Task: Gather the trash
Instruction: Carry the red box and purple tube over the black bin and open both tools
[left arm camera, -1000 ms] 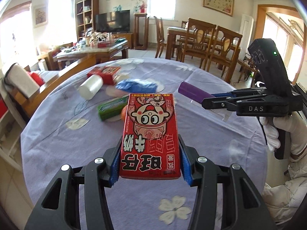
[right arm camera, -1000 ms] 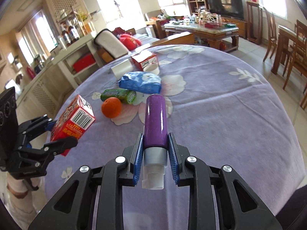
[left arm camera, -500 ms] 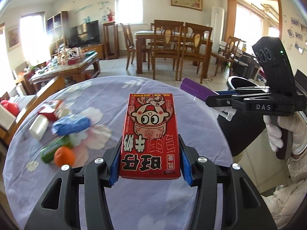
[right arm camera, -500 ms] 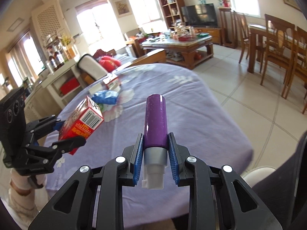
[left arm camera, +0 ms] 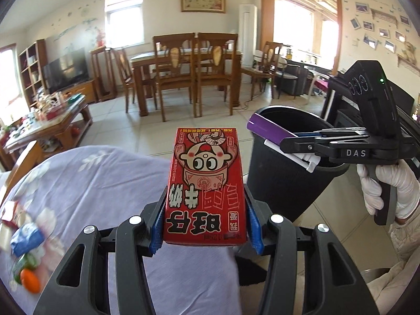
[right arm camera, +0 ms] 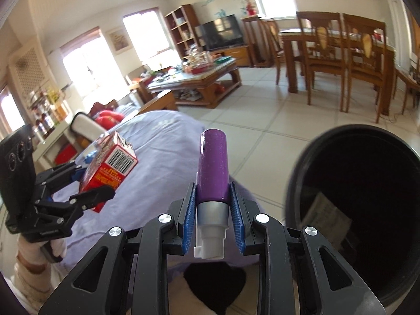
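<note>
The left gripper pinches a red carton by its sides, pads pressed on both flanks, and the right gripper pinches a purple bottle low on its body, just above the silver collar, with the white pump end pointing back toward the camera. The landmark is the black bin: in the right wrist view its open mouth lies just beside the bottle, on the side away from the carton, and some paper already lies inside. In the left wrist view the bottle's purple end hangs over the bin's near rim, while the carton is beside the bin, over the edge of the purple-clothed table. The step in hand looks like the drop. To do it well, I would bring each item fully over the bin's mouth before letting go, not merely to the rim, since a bottle released across the rim could tip out onto the floor. The bottle seems closer, so it should probably go first, jaws spreading only once its whole length is inside the rim line. The carton then needs carrying across toward the bin's centre. More trash, including a blue packet and an orange, lies on the table well apart from the bin, so the task appears far from finished.
</note>
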The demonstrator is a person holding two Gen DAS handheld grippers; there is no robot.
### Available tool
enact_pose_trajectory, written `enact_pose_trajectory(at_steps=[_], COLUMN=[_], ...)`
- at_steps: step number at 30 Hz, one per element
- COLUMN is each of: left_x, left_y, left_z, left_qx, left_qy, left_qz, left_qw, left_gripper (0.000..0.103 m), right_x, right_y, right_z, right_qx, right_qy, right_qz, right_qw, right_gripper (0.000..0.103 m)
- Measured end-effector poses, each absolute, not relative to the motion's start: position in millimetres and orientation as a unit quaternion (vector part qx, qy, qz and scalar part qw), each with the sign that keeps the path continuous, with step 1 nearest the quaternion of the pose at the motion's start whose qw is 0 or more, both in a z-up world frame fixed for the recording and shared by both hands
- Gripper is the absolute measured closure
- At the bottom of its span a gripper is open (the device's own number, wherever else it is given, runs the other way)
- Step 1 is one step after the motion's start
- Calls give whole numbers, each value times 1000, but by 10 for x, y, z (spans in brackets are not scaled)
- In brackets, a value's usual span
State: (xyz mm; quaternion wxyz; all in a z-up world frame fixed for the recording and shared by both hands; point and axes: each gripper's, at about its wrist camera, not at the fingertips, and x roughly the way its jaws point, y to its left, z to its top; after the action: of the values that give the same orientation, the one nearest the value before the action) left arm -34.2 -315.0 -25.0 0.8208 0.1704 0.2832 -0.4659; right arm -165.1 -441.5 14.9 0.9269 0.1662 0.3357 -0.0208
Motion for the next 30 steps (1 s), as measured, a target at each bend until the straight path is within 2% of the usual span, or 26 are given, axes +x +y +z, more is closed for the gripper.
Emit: enact_pose_trajectory(at_steps=[15,30], left_x=[-667,-774], left_y=[-4179,-4875], left_z=[-345,-482], left_qx=[195,200], left_qy=[273,285], left_qz=[-552,-595], left_qw=[763,725], left_gripper=[53,53], right_x=[-2498,-3095], right_y=[-5475,-6071], right_z=[-16,-315], right_qx=[216,249], right_qy=[314,308], right_qz=[-112,-167], right_qw=[918,903], right_gripper=[77,77])
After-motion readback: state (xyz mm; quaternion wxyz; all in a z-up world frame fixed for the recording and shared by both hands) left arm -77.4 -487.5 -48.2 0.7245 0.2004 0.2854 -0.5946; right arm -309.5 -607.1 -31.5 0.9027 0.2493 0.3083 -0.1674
